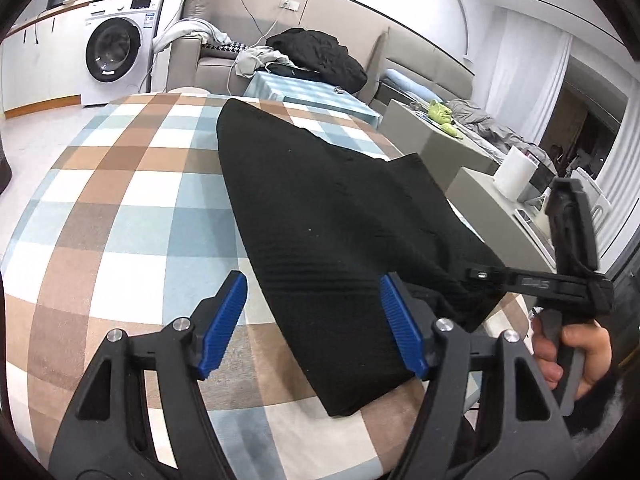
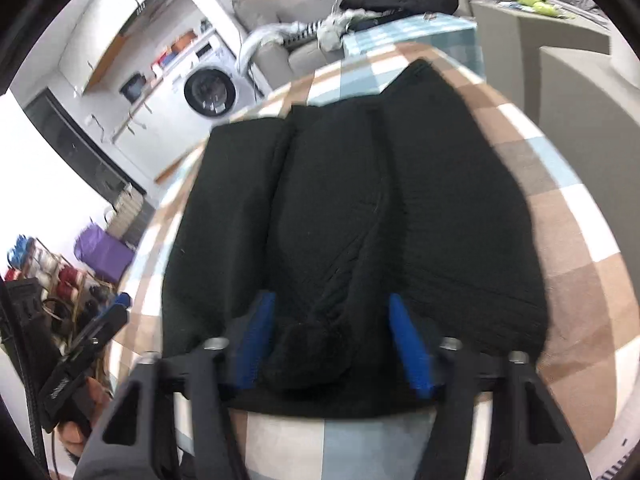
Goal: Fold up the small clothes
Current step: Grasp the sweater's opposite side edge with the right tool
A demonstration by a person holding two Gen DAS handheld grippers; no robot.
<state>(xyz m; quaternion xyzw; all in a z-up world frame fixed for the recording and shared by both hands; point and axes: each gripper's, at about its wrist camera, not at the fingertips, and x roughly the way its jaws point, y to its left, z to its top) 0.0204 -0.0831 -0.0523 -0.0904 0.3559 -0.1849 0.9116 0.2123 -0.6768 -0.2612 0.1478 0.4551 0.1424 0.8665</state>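
Observation:
A black knitted garment [image 1: 320, 216] lies folded lengthwise on the checked tablecloth [image 1: 120, 200]. My left gripper [image 1: 316, 322] is open, its blue pads [image 1: 224, 316] spread over the garment's near left edge, holding nothing. My right gripper [image 1: 480, 274] reaches in from the right in this view and meets the garment's raised right corner. In the right wrist view the garment [image 2: 360, 208] fills the middle, and my right gripper [image 2: 330, 340] stands open with a bunched fold of the fabric between its blue pads [image 2: 408, 344], not squeezed.
A washing machine [image 1: 116, 52] stands at the back left. A sofa with a black coat [image 1: 320, 54] and loose clothes is behind the table. Grey cabinets [image 1: 440, 140] with a paper roll [image 1: 516, 174] lie to the right. A shoe rack [image 2: 60, 276] is low left.

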